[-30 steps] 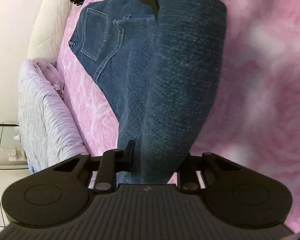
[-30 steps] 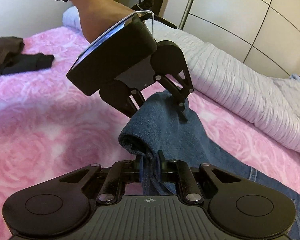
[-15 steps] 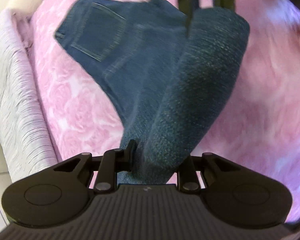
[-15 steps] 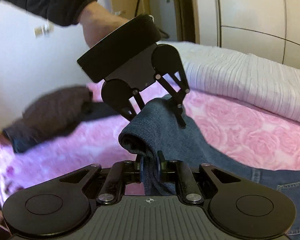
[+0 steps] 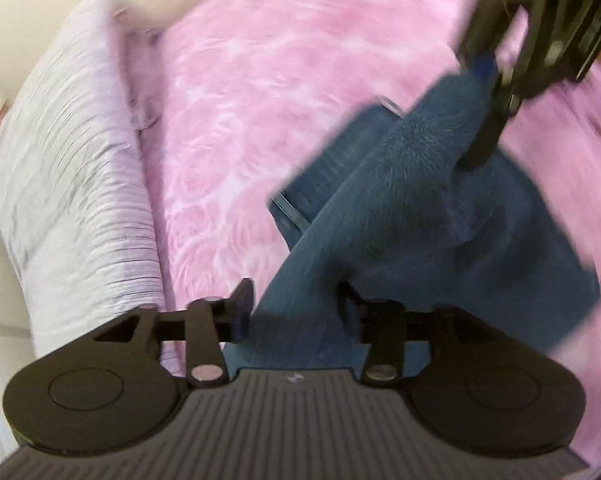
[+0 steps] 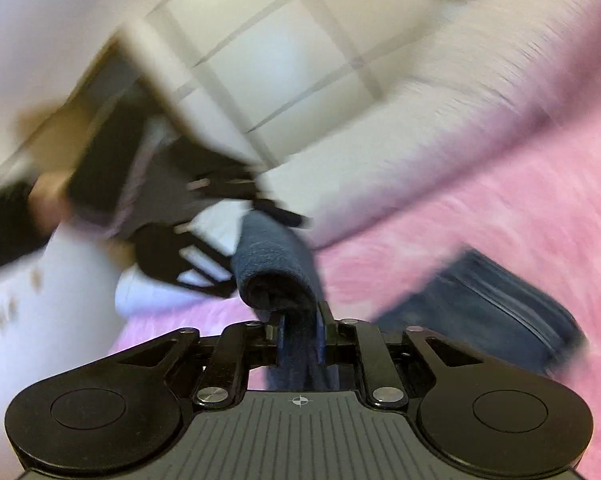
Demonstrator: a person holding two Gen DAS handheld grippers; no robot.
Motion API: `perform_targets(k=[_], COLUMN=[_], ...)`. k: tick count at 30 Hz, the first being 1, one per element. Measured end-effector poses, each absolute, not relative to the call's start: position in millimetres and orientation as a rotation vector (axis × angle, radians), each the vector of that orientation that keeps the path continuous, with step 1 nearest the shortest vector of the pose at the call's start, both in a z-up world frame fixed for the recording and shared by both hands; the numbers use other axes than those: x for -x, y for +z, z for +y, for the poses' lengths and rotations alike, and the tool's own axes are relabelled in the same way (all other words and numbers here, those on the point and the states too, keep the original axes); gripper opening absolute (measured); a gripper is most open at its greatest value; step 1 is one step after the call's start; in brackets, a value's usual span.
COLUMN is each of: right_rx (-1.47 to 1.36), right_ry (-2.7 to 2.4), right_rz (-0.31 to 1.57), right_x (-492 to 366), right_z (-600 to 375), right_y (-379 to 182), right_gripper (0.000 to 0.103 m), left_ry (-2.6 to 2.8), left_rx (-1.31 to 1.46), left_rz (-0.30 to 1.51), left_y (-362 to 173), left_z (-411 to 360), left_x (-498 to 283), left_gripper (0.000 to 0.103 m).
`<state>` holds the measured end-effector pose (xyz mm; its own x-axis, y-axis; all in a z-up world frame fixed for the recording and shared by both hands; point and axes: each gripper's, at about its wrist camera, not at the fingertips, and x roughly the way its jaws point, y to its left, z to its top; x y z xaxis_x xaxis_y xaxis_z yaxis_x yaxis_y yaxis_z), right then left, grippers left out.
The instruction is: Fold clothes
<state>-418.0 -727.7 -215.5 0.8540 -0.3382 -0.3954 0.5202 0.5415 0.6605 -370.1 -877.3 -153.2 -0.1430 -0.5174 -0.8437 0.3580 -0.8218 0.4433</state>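
A pair of dark blue jeans (image 5: pixel 400 208) hangs folded between my two grippers above the pink bedspread (image 5: pixel 260 80). My left gripper (image 5: pixel 294 296) has the fold between its fingers; its jaws are opening and stand wide around the cloth. My right gripper (image 6: pixel 300 332) pinches the other end of the fold (image 6: pixel 272 264); its jaws are starting to open, with denim still filling the gap. In the right wrist view the left gripper (image 6: pixel 264 256) sits at the far end of the roll. In the left wrist view the right gripper (image 5: pixel 476 120) is at the top right. Both views are motion-blurred.
The waist part of the jeans (image 6: pixel 492 312) lies on the bed at the right. A pale striped cover (image 5: pixel 72 180) runs along the bed's left side. White cupboard panels (image 6: pixel 280 60) stand behind. A hand in a dark sleeve (image 6: pixel 4 220) holds the left gripper.
Both grippers have swung sideways and upward while rolling, carrying the folded leg over the waist part. The left fingers have spread wider. The dark clothes seen earlier have left the right view.
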Motion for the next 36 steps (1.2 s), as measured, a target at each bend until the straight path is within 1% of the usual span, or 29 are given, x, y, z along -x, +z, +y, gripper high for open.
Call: perform_targets(k=[2, 3, 4, 6, 8, 10, 13, 16, 17, 18, 19, 21, 24, 27, 32, 34, 36], right_rx=[-1.038, -1.106, -1.148, -1.211, -1.189, -1.151, -1.133, -1.145, -1.154, -1.168, -1.186, -1.201, -1.177, -1.212, -1.258, -1.232, -1.215], right_ry=[-0.578, -0.602, -0.631, -0.683, -0.714, -0.769, -0.822, -0.832, -0.827, -0.824, -0.825, -0.811, -0.85, -0.88, -0.854, -0.862, -0.882], right_rz=[0.214, 0.215, 0.218, 0.221, 0.207, 0.188, 0.181, 0.239, 0.249, 0.257, 0.265, 0.244, 0.217, 0.231, 0.245, 0.255, 0.24], right_x=[442.1, 450.0, 455.2, 464.6, 469.9, 471.8, 466.7, 455.1, 452.7, 451.5, 452.3, 460.0, 476.1, 485.5, 491.4, 493.0, 496.3], right_z=[-755.1, -763.5, -767.6, -773.3, -769.8, -767.4, -773.7, -787.9, -791.1, -794.6, -798.5, -802.3, -799.8, -801.1, -812.1, -810.4, -807.0], right_y=[-256.1, -270.8, -280.7, -295.6, -290.6, -280.2, -276.6, -287.1, -291.0, -294.1, -296.2, -291.2, -283.1, -302.9, -317.6, -310.5, -301.3], right_gripper=[0.021, 0.027, 0.028, 0.029, 0.034, 0.046, 0.056, 0.055, 0.049, 0.032, 0.02, 0.016, 0.016, 0.016, 0.023, 0.028, 0.03], left_ry=[-1.969, -1.953, -1.935, -1.904, -1.873, -1.852, -1.826, -1.802, -1.797, -1.795, -1.802, -1.816, -1.836, -1.843, -1.805, -1.789, -1.787], left_rx=[-1.437, -1.4, -1.369, -1.356, -1.368, -1.374, -1.35, -1.302, -1.287, -1.271, -1.26, -1.238, -1.206, -1.194, -1.171, -1.154, -1.14], left_rz=[-0.007, 0.089, 0.173, 0.257, 0.314, 0.358, 0.428, 0.501, 0.524, 0.541, 0.54, 0.539, 0.539, 0.55, 0.615, 0.651, 0.675], left_y=[-158.9, -164.2, -169.7, -182.2, -191.3, -196.2, -206.4, -218.8, -222.5, -225.4, -224.7, -227.0, -234.3, -246.1, -271.7, -282.1, -293.3], left_z=[-897.0, -902.9, -908.0, -912.8, -905.5, -890.0, -879.6, -878.3, -880.3, -881.9, -881.8, -886.2, -897.3, -909.2, -928.3, -936.7, -943.2], left_x=[373.4, 372.5, 371.3, 366.8, 356.5, 340.9, 328.8, 323.2, 323.3, 323.6, 324.2, 327.8, 335.4, 343.4, 348.0, 345.5, 343.0], left_gripper=[0.057, 0.057, 0.057, 0.057, 0.057, 0.057, 0.057, 0.057, 0.057, 0.056, 0.056, 0.056, 0.056, 0.056, 0.056, 0.059, 0.064])
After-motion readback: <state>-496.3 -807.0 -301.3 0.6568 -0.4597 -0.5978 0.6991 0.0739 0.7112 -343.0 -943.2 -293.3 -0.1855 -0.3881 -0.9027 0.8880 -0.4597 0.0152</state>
